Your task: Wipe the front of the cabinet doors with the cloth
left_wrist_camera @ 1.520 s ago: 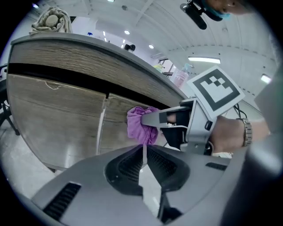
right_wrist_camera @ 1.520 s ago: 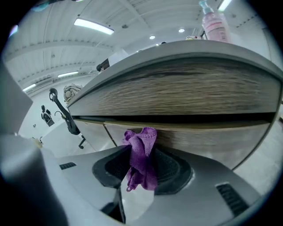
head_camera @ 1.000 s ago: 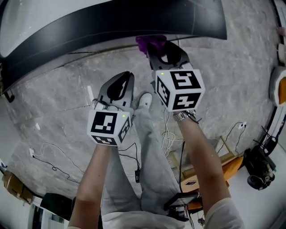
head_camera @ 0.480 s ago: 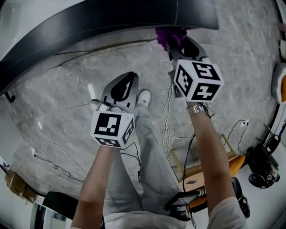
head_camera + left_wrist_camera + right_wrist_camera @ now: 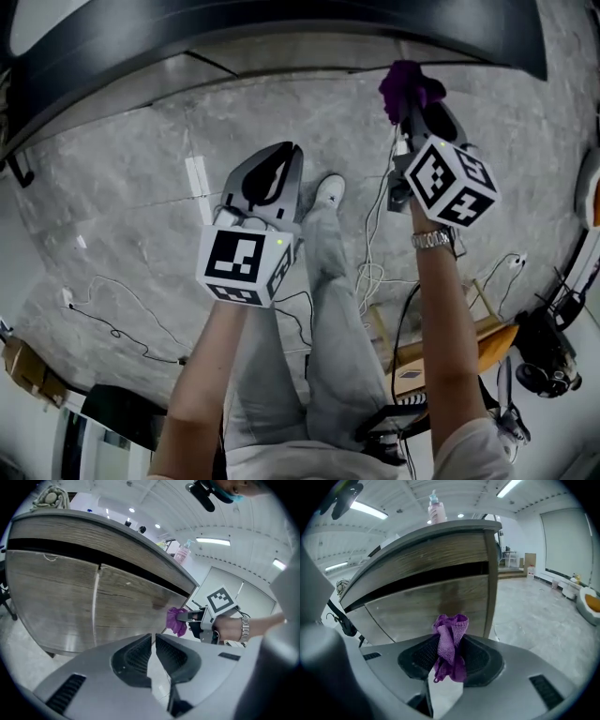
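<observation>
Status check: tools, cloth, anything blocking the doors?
Right tool shut on purple cloth, up at the right cabinet door's far end; contact unclear. Left tool shut, empty, off the doors. Nothing blocking the doors.

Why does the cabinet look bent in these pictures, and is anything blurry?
Left gripper view: the wide lens bows the cabinet into an arc, dark at the corners. Right gripper view: same bowing; the purple cloth looks sharp. Head view: the cabinet's top curves; even light.
</observation>
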{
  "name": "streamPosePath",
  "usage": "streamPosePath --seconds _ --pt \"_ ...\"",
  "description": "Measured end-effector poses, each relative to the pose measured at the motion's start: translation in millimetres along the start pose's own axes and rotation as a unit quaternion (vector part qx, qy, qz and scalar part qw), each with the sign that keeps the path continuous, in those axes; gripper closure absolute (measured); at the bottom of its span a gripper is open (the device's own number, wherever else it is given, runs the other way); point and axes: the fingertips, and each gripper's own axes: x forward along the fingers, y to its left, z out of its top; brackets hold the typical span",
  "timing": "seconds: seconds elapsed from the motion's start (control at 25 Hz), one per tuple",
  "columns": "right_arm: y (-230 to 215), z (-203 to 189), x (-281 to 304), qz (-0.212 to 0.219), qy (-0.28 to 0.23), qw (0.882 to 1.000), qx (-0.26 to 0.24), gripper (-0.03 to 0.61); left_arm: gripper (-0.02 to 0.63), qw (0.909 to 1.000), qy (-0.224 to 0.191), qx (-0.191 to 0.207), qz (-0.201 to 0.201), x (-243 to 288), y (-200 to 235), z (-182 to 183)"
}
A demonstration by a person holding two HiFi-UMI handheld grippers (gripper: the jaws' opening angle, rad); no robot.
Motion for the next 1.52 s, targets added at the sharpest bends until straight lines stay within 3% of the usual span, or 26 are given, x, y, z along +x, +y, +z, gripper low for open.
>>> streamPosePath --seconds 0.16,0.32,0.44,0.68,0.88,1.12,1.24,1.52 --pt "88 -28 9 0.044 0.024 0.999 -0.015 0.430 0.581 0.9999 -0.003 -0.003 0.016 -38 45 1" --pt "172 -50 30 0.089 0.048 0.992 -0.070 0.430 0.581 0.9991 -0.022 -0.015 0.032 -65 88 9" --pt "209 -60 51 0.101 0.062 0.988 -0.097 0.430 0.581 0.9979 -0.041 -0.026 0.042 -81 111 16" --pt "250 -71 93 0.101 0.078 0.987 -0.099 0.430 0.581 0.9951 -0.054 -0.048 0.068 -107 153 8" --pt "248 -64 120 0.091 0.077 0.989 -0.082 0.430 0.581 0.9945 -0.043 -0.045 0.084 -115 172 -6" --pt "231 -69 121 0.116 0.071 0.988 -0.075 0.430 0.581 0.9938 -0.023 -0.023 0.107 -102 169 -28" --pt "205 -65 120 0.119 0.073 0.988 -0.058 0.430 0.581 0.9935 -0.026 -0.029 0.107 -82 145 -26" --pt "106 -54 111 0.102 0.072 0.989 -0.079 0.430 0.581 0.9973 -0.011 -0.027 0.068 -18 56 -32"
